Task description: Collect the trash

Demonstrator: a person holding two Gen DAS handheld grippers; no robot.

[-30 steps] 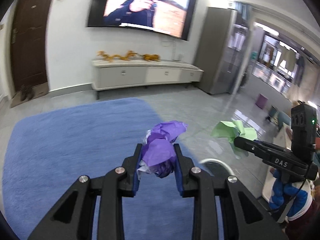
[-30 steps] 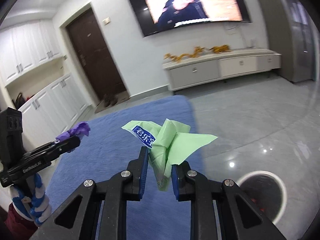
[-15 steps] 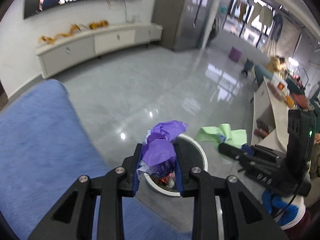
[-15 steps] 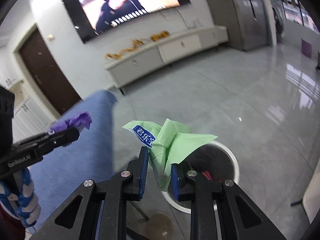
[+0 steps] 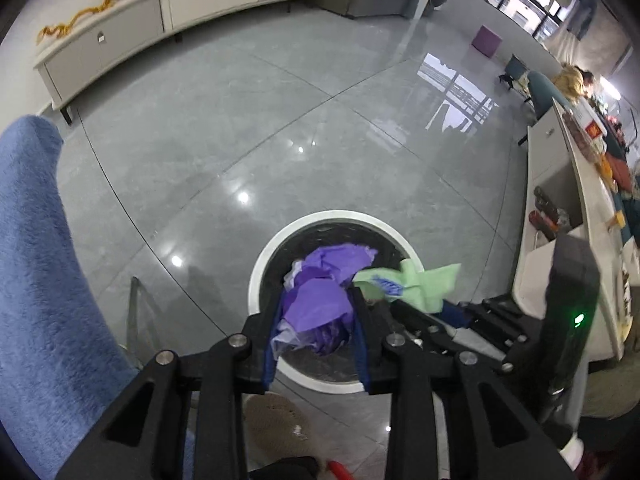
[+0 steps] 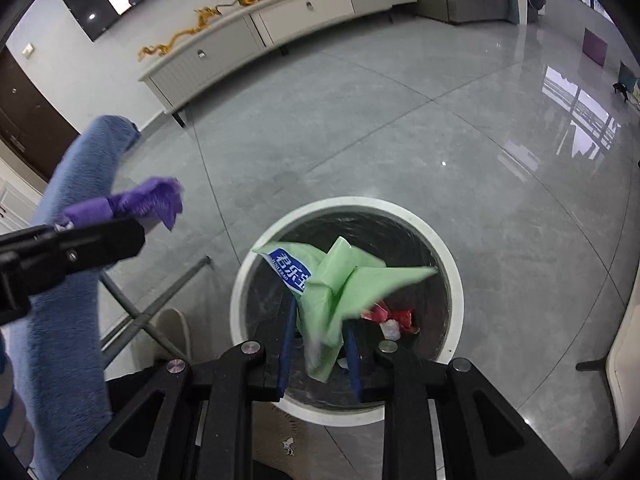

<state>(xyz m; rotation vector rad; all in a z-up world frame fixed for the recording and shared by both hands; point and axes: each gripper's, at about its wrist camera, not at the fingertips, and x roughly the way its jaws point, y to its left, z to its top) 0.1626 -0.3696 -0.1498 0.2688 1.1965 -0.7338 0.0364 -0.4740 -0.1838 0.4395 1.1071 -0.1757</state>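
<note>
1. The purple wrapper [image 5: 316, 308] sits between the left gripper [image 5: 316, 340] pads, whose jaws have just been opening, directly above the white-rimmed bin [image 5: 256, 280] at lower centre.
2. The green wrapper [image 6: 332, 292] hangs in the right gripper [image 6: 318, 344], narrowly pinched, over the same bin's mouth.
3. Both pieces lie straight above the opening; release looks imminent.

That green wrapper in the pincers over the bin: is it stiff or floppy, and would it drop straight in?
Probably floppy: the green wrapper is creased and droops below the right gripper. It looks thin and light, so it may flutter rather than fall straight. The jaws have just been opening with it between them, and the bin lies right below, so it should likely land inside.
</note>
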